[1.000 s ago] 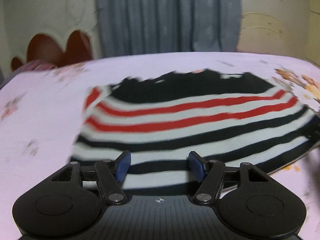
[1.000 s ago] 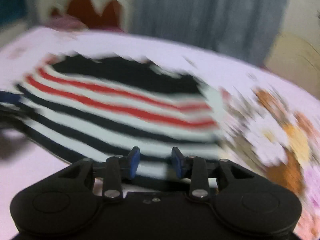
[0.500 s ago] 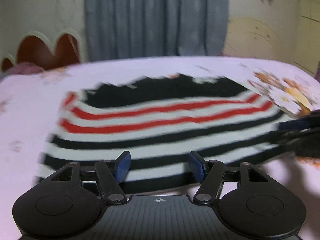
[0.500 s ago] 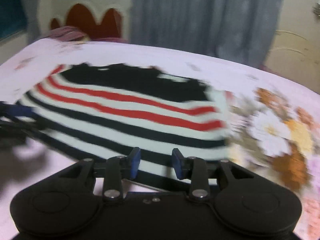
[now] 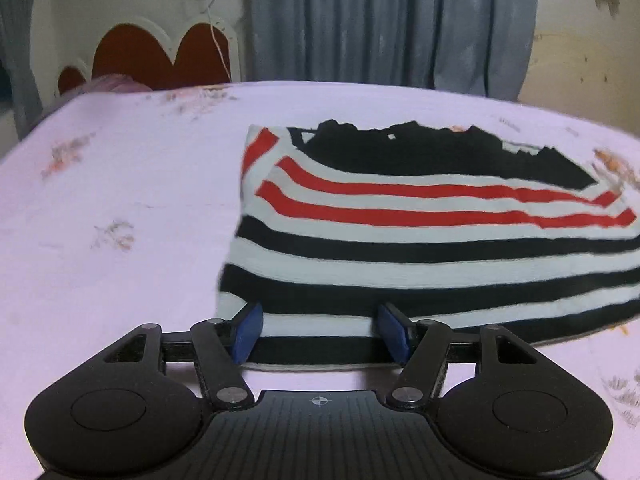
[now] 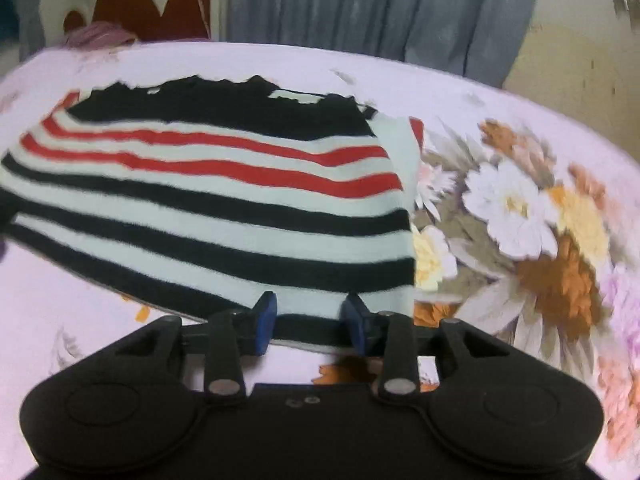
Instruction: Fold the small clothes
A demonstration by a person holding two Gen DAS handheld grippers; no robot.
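A small striped sweater (image 5: 420, 248), black and white with two red stripes and a black top, lies flat on the pink bed sheet (image 5: 120, 200). Its sleeves look folded in. My left gripper (image 5: 320, 330) is open, its blue fingers astride the sweater's near hem at the left corner. My right gripper (image 6: 309, 322) is open, fingers astride the near hem close to the right corner of the sweater (image 6: 208, 200). Neither gripper is closed on the cloth.
The sheet has a large flower print (image 6: 520, 232) right of the sweater. A headboard with red panels (image 5: 160, 56) and a grey curtain (image 5: 392, 20) stand behind the bed. A purple pillow (image 6: 96, 36) lies at the far left corner.
Both grippers have spread apart along the near hem, the left toward the left corner, the right toward the right corner. Both stay open. The sweater has not moved.
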